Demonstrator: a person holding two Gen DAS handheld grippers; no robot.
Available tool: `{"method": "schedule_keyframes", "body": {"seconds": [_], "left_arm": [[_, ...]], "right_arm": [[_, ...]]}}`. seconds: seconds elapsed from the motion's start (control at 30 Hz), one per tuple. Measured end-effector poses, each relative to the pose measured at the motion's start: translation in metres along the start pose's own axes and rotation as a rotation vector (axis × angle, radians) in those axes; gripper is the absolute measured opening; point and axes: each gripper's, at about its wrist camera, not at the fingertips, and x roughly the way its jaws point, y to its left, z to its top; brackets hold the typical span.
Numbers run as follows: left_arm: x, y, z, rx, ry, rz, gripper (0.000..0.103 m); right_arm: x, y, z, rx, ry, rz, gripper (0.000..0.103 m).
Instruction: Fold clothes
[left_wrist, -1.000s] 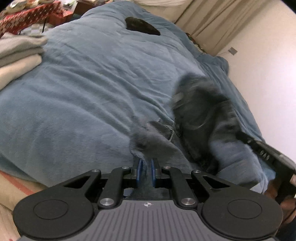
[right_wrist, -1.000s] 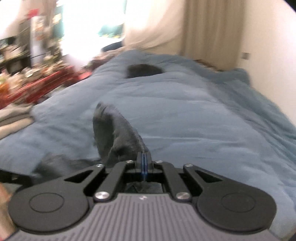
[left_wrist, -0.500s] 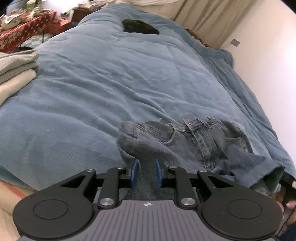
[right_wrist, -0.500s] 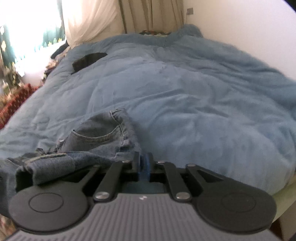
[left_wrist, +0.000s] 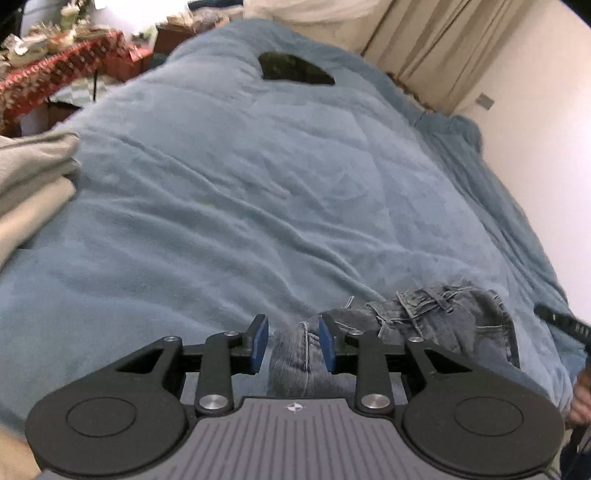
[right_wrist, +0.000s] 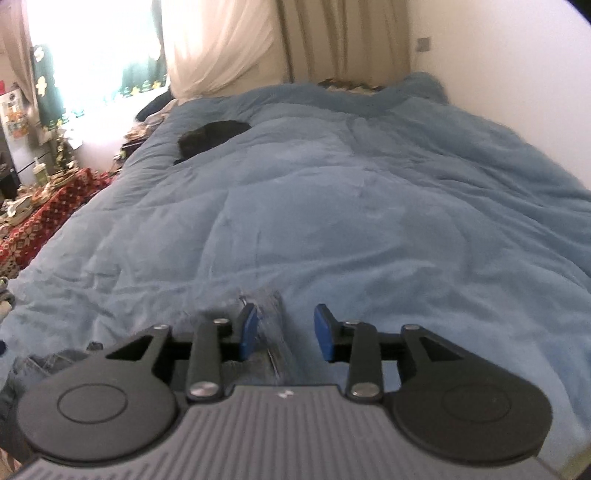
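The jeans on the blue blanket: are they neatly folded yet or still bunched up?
Still bunched up. The jeans lie in a crumpled heap on the blanket, waistband and belt loops twisted, one rumpled end lying between the left tool's opening jaws.

Jeans (left_wrist: 454, 325): faded denim, coarse weave, frayed seams. Blanket (left_wrist: 229, 206): soft matt fleece. Left gripper (left_wrist: 293, 345): matt black plastic, blue pads (left_wrist: 260, 341), bright metal screws.

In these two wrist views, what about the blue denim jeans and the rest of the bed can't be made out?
- Blue denim jeans: the lower part sits behind the left gripper; in the right wrist view they are blurred between the opening right gripper.
- Black item on the blue blanket: too far to identify.
- Beige folded clothes: cut off by the left edge.
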Motion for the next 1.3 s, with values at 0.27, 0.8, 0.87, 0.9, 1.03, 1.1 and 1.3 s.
{"method": "schedule_keyframes", "body": {"seconds": [0.27, 0.8, 0.87, 0.9, 1.03, 1.1, 1.3], "left_arm": [[0.031, -0.002, -0.008, -0.043, 0.085, -0.014, 0.034], [-0.024, -0.048, -0.037, 0.072, 0.025, -0.192, 0.012], [-0.028, -0.056, -0.048, 0.095, 0.059, -0.23, 0.012], [-0.028, -0.058, -0.055, 0.103, 0.083, -0.246, 0.012], [-0.022, -0.065, -0.084, 0.158, 0.163, -0.243, 0.012], [-0.02, -0.064, -0.092, 0.163, 0.181, -0.233, 0.012], [-0.013, -0.058, -0.095, 0.095, 0.254, -0.323, 0.012]], "right_arm": [[0.084, 0.001, 0.017, 0.026, 0.162, 0.046, 0.042], [0.004, 0.04, -0.02, -0.07, -0.004, 0.073, 0.009], [-0.016, 0.038, -0.032, -0.082, -0.005, 0.075, 0.009], [-0.026, 0.037, -0.039, -0.088, -0.004, 0.074, 0.009], [-0.053, 0.03, -0.073, -0.075, 0.033, 0.068, 0.009], [-0.06, 0.027, -0.091, -0.061, 0.057, 0.059, 0.01], [-0.074, 0.017, -0.125, -0.016, 0.09, 0.069, 0.01]]}}
